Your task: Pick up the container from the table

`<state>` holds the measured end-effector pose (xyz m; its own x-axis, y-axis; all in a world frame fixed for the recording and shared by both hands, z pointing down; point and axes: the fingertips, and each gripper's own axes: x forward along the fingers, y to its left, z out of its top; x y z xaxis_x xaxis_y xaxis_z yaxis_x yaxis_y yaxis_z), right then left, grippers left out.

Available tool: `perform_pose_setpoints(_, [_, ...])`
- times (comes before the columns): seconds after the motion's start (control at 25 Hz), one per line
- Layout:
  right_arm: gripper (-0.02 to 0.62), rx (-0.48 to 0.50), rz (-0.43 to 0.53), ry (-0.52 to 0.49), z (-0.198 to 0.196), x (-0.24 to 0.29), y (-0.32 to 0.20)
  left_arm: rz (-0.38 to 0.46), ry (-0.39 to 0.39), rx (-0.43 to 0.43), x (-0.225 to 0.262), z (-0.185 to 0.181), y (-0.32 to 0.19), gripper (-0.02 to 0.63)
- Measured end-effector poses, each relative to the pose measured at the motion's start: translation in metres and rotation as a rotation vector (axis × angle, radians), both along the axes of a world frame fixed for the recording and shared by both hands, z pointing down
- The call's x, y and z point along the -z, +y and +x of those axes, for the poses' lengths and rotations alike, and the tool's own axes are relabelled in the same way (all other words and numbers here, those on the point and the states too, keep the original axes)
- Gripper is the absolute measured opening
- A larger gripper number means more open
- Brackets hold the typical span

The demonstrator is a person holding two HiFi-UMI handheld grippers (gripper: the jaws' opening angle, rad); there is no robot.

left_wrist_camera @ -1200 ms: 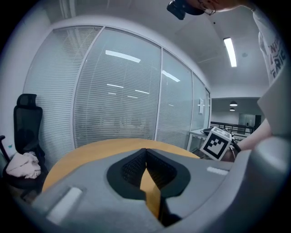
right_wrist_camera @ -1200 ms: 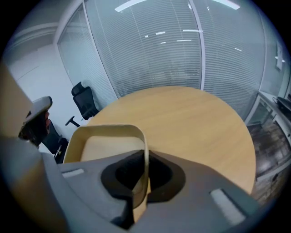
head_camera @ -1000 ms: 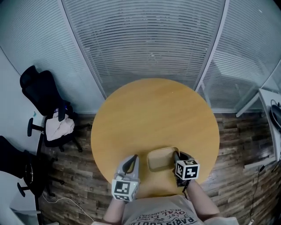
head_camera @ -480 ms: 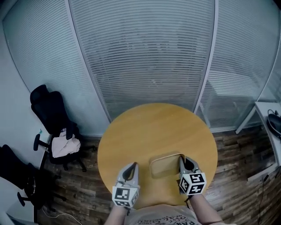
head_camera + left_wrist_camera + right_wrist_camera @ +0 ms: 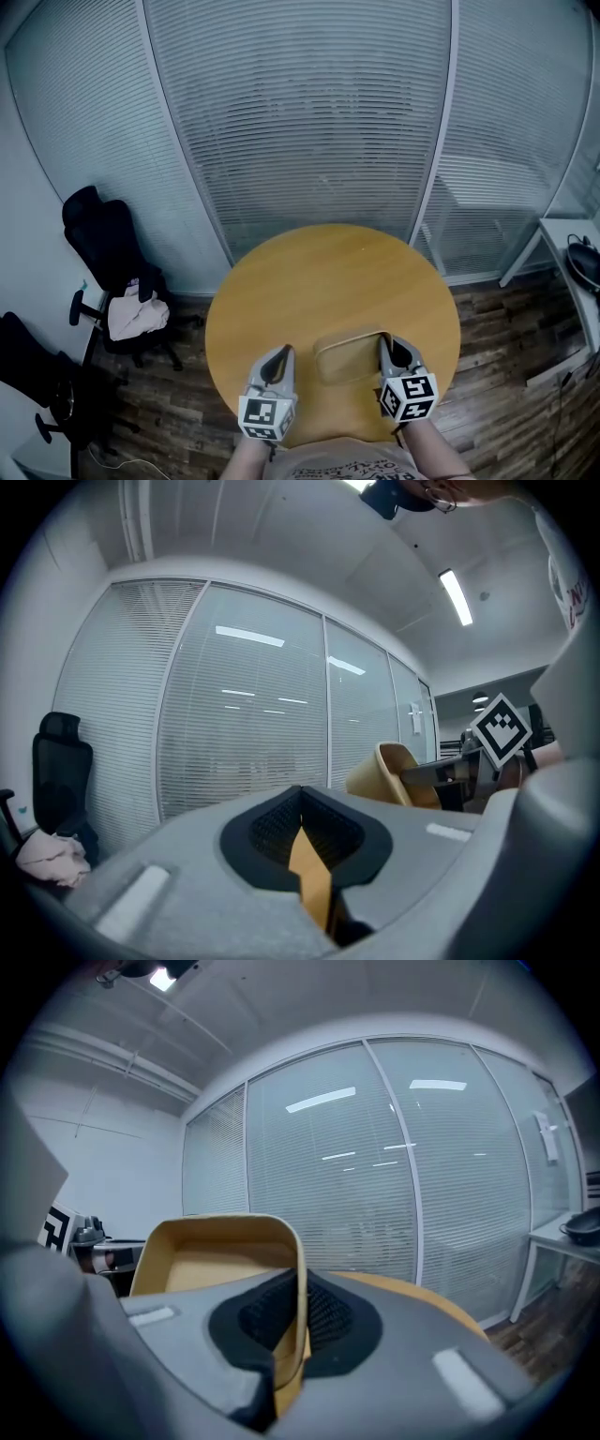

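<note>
Tan and shallow, the container [image 5: 349,356] hangs over the near edge of the round wooden table [image 5: 328,272]. It looks clear of the top and tipped, since only one side wall is held. The right gripper [image 5: 385,344] has its jaws clamped on that wall, one pad inside and one outside, so the thin rim carries the whole tray. The left gripper [image 5: 280,353] hovers just beside it, jaws closed together on nothing, probably near enough to steady the free side if it swings.
</note>
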<state>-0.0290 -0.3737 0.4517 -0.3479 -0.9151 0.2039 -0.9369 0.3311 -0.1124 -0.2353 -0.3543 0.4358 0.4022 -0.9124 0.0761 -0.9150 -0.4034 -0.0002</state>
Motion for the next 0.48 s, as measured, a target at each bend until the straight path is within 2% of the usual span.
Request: perform_pose_setpoints(0.48, [0.005, 0.009, -0.032, -0.004, 0.008, -0.009, 0.011, -0.003, 0.004, -0.004, 0.002, 0.013, 0.008, 0.008])
